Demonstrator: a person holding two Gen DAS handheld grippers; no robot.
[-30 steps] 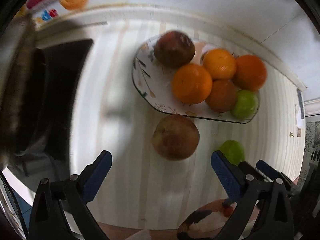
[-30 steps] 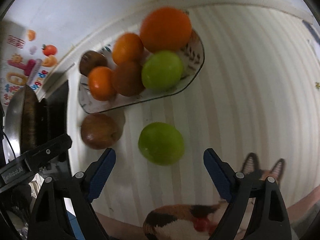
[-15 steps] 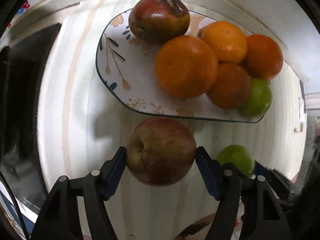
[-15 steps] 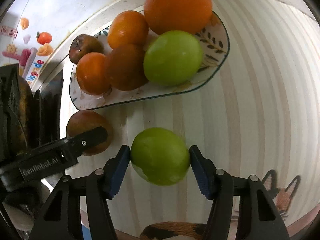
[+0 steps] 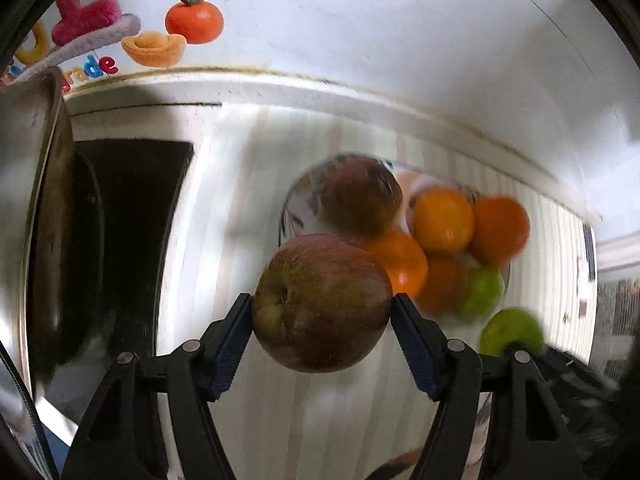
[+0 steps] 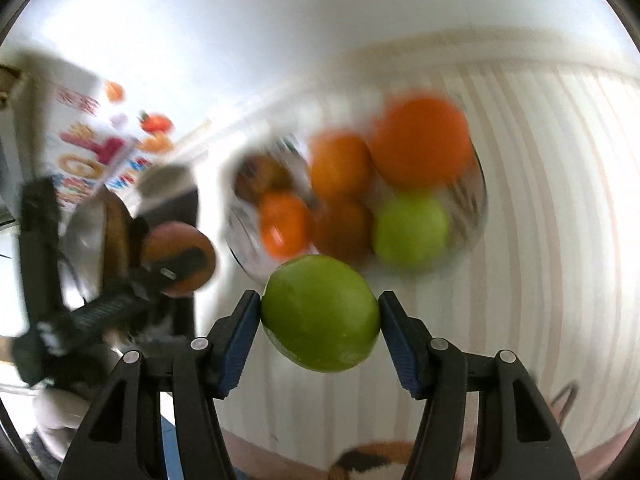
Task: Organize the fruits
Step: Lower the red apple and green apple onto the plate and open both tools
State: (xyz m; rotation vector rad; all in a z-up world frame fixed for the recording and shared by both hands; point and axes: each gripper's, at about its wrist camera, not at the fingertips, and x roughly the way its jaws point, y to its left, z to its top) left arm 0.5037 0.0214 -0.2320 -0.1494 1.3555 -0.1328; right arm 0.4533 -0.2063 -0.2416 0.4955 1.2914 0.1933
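My left gripper (image 5: 322, 312) is shut on a red-brown apple (image 5: 320, 304) and holds it above the striped table, in front of the patterned plate (image 5: 296, 204). The plate holds another red apple (image 5: 360, 192), several oranges (image 5: 442, 216) and a green apple (image 5: 480, 290). My right gripper (image 6: 320, 314) is shut on a green apple (image 6: 320, 312), lifted in front of the same plate (image 6: 478, 196). In the right wrist view the left gripper with its red apple (image 6: 178, 256) shows at the left. The held green apple shows in the left wrist view (image 5: 510, 330) at the lower right.
A dark stove top (image 5: 136, 216) and a metal pan (image 5: 40, 208) lie at the left. A white wall with colourful stickers (image 5: 194, 20) stands behind the table. The striped tablecloth (image 6: 560, 220) extends right of the plate.
Both grippers, shut on their apples half a second ago, have lifted them off the table and pulled back, so the plate looks farther and blurred.
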